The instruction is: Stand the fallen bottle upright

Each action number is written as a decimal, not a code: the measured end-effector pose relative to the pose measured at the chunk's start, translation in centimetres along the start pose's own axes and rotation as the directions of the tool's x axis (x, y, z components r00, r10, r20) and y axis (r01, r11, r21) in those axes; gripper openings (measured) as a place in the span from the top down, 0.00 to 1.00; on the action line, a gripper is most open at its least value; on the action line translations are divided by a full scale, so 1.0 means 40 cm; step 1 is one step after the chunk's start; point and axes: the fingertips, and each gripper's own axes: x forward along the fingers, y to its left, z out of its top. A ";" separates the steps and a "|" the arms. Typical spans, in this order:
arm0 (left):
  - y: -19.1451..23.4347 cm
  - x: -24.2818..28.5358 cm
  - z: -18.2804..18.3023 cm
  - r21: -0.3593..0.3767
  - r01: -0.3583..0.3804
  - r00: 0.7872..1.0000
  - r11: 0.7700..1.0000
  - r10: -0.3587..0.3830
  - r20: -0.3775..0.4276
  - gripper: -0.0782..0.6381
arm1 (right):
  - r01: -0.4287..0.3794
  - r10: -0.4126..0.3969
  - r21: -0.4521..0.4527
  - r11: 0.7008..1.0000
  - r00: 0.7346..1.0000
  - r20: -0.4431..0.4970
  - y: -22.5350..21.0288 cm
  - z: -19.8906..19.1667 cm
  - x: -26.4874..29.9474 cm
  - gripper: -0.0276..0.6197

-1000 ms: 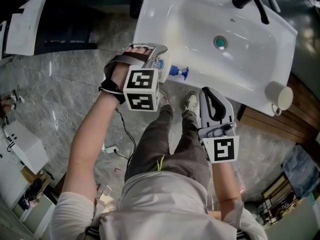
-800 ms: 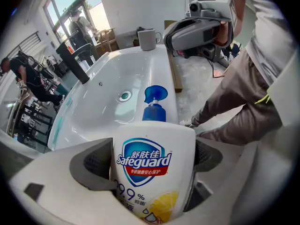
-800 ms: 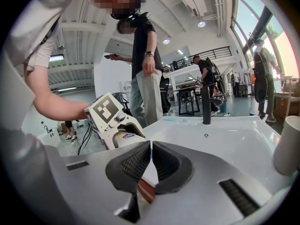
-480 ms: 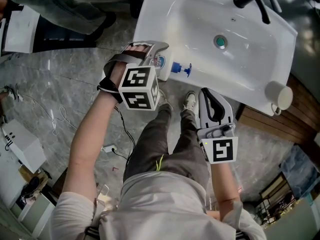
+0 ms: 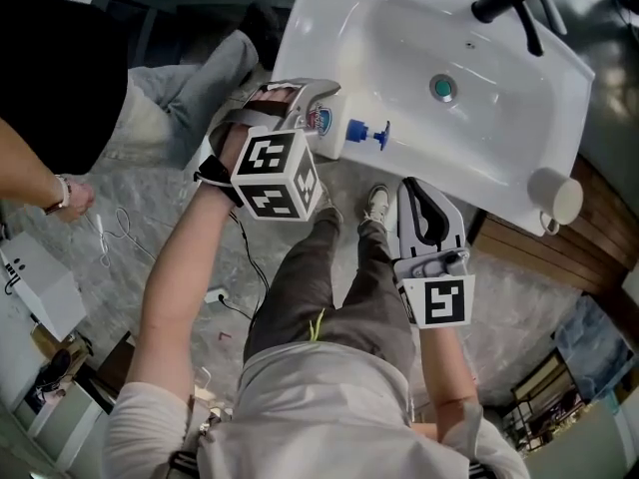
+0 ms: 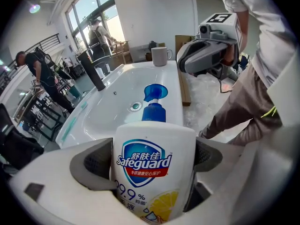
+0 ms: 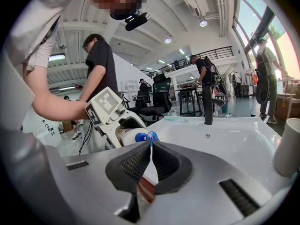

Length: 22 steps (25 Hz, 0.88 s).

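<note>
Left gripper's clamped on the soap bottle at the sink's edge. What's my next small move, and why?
Probably tilt the left gripper to raise the blue pump end. Its jaws are shut on the bottle, which lies tipped, pump pointing over the sink basin; the right gripper is shut and empty.

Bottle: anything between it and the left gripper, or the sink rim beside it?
Nothing visible. The left gripper is shut on the bottle, with a jaw on each side. The sink rim nearby looks bare; the mug sits at the far corner, and the right gripper is off the sink.
</note>
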 end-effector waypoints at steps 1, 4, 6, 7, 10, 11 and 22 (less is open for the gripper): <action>0.003 -0.005 0.003 -0.004 -0.005 1.000 1.000 0.005 0.008 0.15 | -0.001 0.001 -0.002 1.000 1.000 0.000 0.002 0.002 0.000 0.89; 0.012 -0.021 0.011 -0.027 -0.020 0.999 0.999 0.021 0.039 0.15 | -0.002 0.002 -0.007 1.000 1.000 0.000 0.009 0.008 0.001 0.89; 0.019 -0.030 0.019 -0.050 -0.031 0.997 0.998 0.034 0.069 0.15 | -0.003 0.003 -0.012 1.000 1.000 0.003 0.013 0.014 0.003 0.89; 0.022 -0.034 0.023 -0.062 -0.036 0.996 0.997 0.041 0.085 0.15 | -0.004 0.004 -0.016 1.000 1.000 0.003 0.015 0.016 0.003 0.89; 0.029 -0.047 0.028 -0.089 -0.055 0.991 0.994 0.066 0.120 0.15 | -0.004 0.004 -0.026 1.000 1.000 0.002 0.022 0.021 0.003 0.90; 0.030 -0.051 0.029 -0.097 -0.061 0.989 0.993 0.073 0.131 0.15 | -0.003 0.003 -0.028 1.000 1.000 0.001 0.024 0.022 0.004 0.89; 0.054 -0.119 0.041 -0.202 -0.103 0.938 0.974 0.163 0.306 0.15 | -0.007 0.006 -0.054 0.999 1.000 -0.017 0.065 0.033 0.013 0.89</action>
